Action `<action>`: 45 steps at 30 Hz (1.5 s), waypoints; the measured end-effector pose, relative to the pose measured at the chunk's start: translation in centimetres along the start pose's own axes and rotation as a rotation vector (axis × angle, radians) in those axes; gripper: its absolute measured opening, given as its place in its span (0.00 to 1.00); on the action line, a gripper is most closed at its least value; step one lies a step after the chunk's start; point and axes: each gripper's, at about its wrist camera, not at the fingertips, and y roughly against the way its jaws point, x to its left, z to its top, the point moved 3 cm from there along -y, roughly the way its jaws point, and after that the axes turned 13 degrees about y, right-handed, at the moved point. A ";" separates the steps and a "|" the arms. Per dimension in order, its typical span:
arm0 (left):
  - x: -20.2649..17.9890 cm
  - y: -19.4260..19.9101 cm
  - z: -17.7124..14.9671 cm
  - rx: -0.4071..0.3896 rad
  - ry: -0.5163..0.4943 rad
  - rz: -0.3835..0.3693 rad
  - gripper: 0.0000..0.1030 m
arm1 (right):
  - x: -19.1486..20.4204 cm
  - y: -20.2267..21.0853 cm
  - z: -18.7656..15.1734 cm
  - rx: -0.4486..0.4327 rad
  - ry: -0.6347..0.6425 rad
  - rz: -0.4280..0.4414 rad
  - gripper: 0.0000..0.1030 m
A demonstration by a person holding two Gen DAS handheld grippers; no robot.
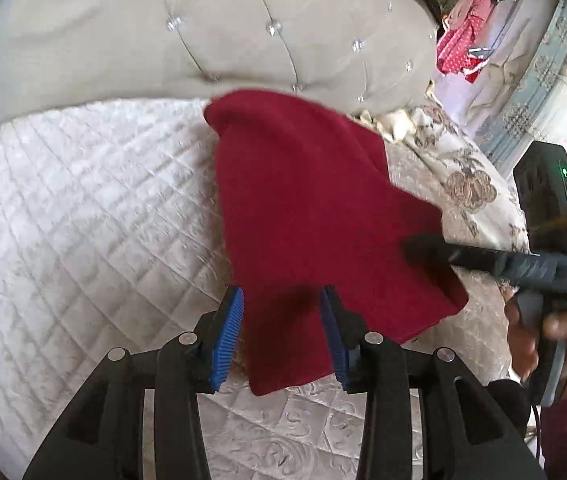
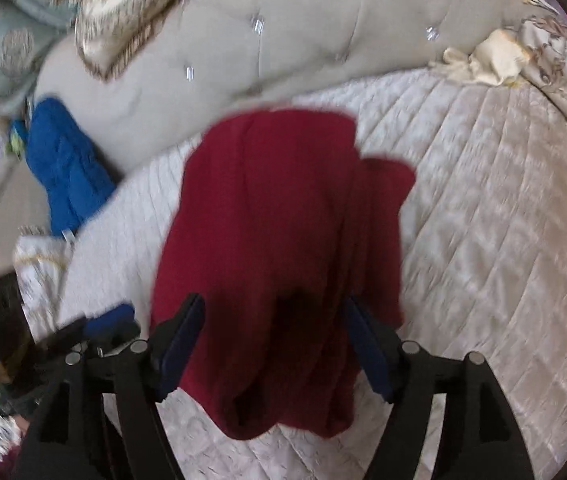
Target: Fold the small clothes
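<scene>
No readable text, label, brand or number turns up in either wrist view right now, and the red-and-gold patch at the far right edge is too blurred to read.

Left gripper (image 1: 282, 334) and right gripper (image 2: 275, 344) fingers spread wide.

A dark red knit garment (image 1: 303, 208) is hanging loosely, bunched and draped. It is sitting above the quilted bedspread's middle, its near edge drooping.
</scene>
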 end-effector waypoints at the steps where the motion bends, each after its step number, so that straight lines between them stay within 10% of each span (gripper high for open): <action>1: -0.1 -0.4 -0.3 0.012 -0.001 -0.003 0.16 | 0.6 -0.2 -0.5 0.016 0.038 -0.028 0.32; 3: -0.6 0.1 -0.3 0.008 -0.008 -0.008 0.16 | 1.4 1.1 -1.3 -0.014 0.086 -0.054 0.14; 8: -1.1 0.5 -0.9 0.014 -0.014 -0.012 0.16 | 0.3 1.5 -2.7 0.028 0.083 -0.082 0.14; 18: -1.2 -1.0 -1.1 0.032 -0.013 -0.001 0.17 | 3.3 4.5 8.0 -0.226 0.181 -0.127 0.84; 26: -1.2 -1.7 -1.3 0.035 -0.011 -0.011 0.19 | 6.3 -8.2 17.2 0.022 0.396 -0.186 0.83; 28: -1.0 -1.8 -1.2 0.045 -0.001 -0.020 0.20 | 6.2 -10.6 17.0 0.106 0.418 -0.188 0.51; 29: -1.0 -1.8 -1.1 0.046 0.003 -0.024 0.20 | 6.0 -11.0 16.7 0.124 0.438 -0.213 0.18; 37: -0.6 -2.3 -0.5 0.059 0.028 -0.031 0.21 | 2.8 -12.8 15.9 0.031 0.270 -0.244 0.17; 42: -0.5 -2.1 -0.6 0.058 0.027 -0.024 0.23 | 1.9 -6.5 15.2 -0.097 0.169 -0.200 0.45; 45: -0.6 -1.9 -0.7 0.041 0.017 -0.011 0.23 | 0.9 -2.0 13.5 -0.161 0.162 -0.242 0.45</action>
